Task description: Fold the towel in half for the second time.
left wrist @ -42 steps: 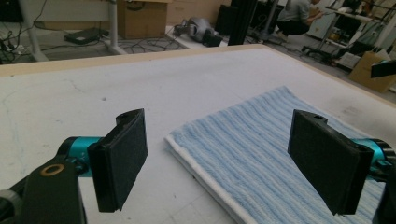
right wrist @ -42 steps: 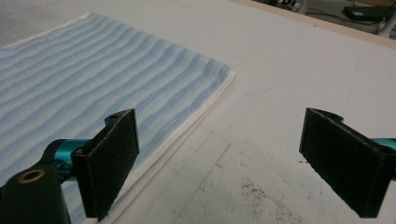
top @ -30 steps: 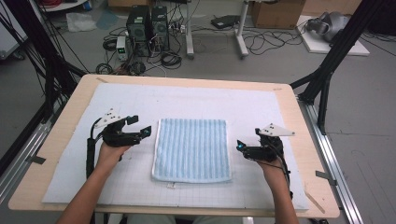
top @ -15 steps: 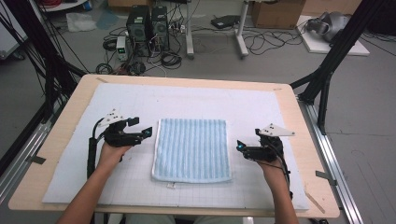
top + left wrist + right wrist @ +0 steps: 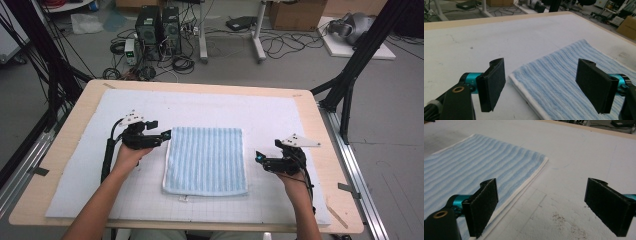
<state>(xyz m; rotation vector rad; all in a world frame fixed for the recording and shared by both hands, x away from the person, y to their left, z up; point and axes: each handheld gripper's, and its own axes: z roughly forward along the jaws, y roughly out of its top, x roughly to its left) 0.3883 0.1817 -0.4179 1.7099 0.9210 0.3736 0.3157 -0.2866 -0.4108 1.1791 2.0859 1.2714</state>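
Note:
A blue striped towel (image 5: pixel 206 159), folded to a flat square, lies in the middle of the white mat (image 5: pixel 280 115). My left gripper (image 5: pixel 167 135) is at the towel's far left corner, low over the mat. In the left gripper view, the left gripper (image 5: pixel 541 65) has its jaws wide apart with the towel (image 5: pixel 566 75) corner lying between them, untouched; they have just been closing a little. My right gripper (image 5: pixel 258 157) rests just off the towel's right edge. In the right gripper view, the right gripper (image 5: pixel 541 185) is open, with the towel (image 5: pixel 486 162) edge beside its left pad.
The mat covers most of a wooden table (image 5: pixel 325 120). Black frame posts (image 5: pixel 350 75) stand at both far corners. Computer towers (image 5: pixel 157 25), cables and boxes sit on the floor beyond the far edge.
My left gripper has slid right, up to the towel's far left corner. The right gripper and the towel have stayed put.

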